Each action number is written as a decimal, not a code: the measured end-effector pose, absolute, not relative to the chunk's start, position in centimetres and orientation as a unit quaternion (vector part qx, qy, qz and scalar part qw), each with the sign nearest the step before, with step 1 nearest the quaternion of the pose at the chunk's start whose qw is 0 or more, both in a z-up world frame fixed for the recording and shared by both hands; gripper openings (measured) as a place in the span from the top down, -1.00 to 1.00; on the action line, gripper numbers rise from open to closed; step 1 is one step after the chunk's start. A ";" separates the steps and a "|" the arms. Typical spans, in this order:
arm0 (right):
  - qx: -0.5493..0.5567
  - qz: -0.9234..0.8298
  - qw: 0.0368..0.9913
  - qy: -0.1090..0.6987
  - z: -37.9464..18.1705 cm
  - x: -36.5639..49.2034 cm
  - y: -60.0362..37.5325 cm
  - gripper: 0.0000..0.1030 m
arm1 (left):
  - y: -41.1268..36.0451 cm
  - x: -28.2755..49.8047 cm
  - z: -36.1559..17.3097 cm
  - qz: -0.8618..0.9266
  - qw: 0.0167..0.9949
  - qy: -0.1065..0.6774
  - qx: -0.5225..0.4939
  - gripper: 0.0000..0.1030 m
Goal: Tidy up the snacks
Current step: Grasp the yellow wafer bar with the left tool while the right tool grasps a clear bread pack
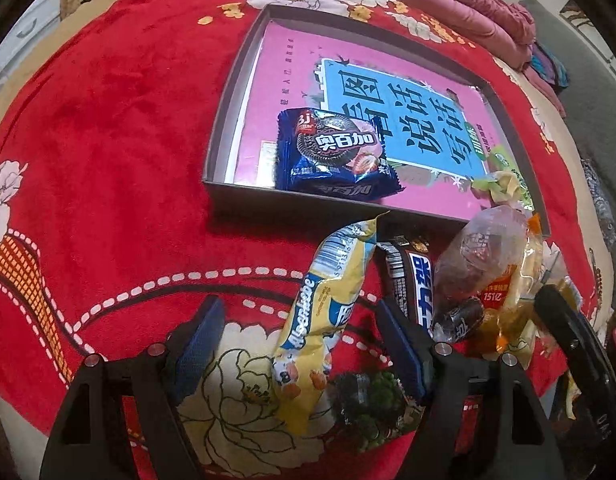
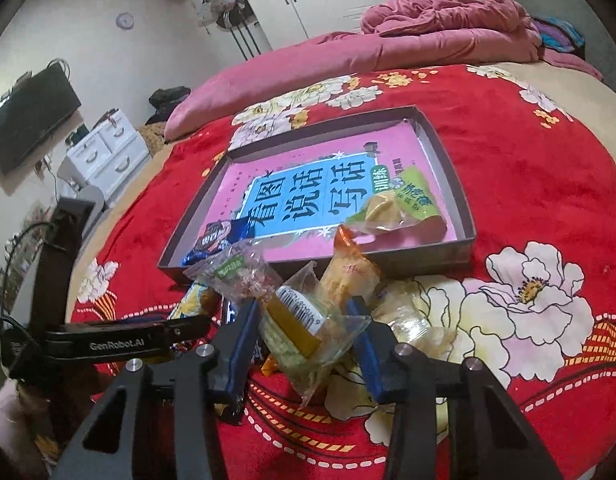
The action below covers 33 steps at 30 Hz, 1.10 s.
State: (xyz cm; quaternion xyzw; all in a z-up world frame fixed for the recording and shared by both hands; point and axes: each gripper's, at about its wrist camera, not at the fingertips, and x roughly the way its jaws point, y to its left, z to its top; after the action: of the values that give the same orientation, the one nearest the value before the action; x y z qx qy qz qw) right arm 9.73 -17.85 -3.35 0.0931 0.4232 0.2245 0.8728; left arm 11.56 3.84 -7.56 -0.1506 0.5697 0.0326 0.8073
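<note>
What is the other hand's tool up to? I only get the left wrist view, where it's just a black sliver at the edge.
Observer: The right gripper has its jaws pressed on a clear packet with a barcode label.
Operator: And that green pack, is it fully in the box?
Observer: Yes, it lies whole inside, near the box's right wall.
Operator: Anything off to the side?
Observer: A dark TV hangs on the wall to the left.
</note>
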 end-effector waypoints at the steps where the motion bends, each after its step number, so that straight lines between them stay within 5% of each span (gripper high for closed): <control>1: 0.096 0.222 0.874 0.422 -3.3 9.8 -18.0 0.12 | 3.8 11.6 -7.6 0.032 0.807 0.570 -0.151 -0.44; 17: 0.129 0.208 0.872 0.424 -3.5 10.4 -19.5 0.12 | 4.4 11.7 -7.7 0.020 0.807 0.563 -0.178 0.51; 33: 0.133 0.204 0.878 0.413 -3.1 10.4 -19.9 0.12 | 5.3 9.6 -4.7 0.020 0.831 0.523 -0.187 0.64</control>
State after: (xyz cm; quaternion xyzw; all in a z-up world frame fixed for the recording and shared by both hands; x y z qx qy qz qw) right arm 10.38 -19.90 -3.05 0.1326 0.4127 0.2037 0.8779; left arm 9.55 5.28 -4.71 -0.1873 0.5231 0.0198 0.8312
